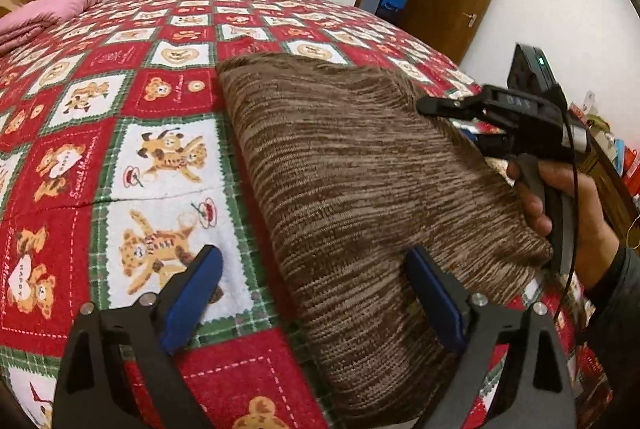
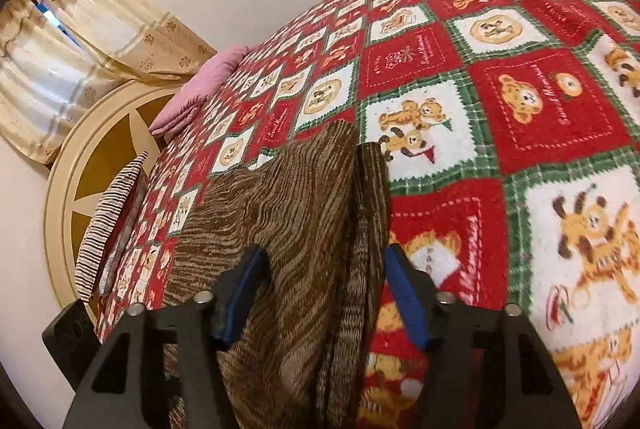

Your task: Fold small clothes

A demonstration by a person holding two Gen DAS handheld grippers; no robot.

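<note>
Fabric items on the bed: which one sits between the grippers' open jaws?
The brown striped knit garment; the folded pink blanket lies far off at the bed's edge.

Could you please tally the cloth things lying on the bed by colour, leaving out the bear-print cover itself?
Brown: 1, the knitted garment
Pink: 1, the folded blanket
Brown-and-white striped: 1, the pillow at the bed's edge
Total: 3

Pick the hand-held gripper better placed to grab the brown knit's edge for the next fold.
Right, probably. The right hand-held gripper has open jaws straddling the folded edge of the brown knit garment. The left hand-held gripper, also open, mostly spans bare blanket.
</note>
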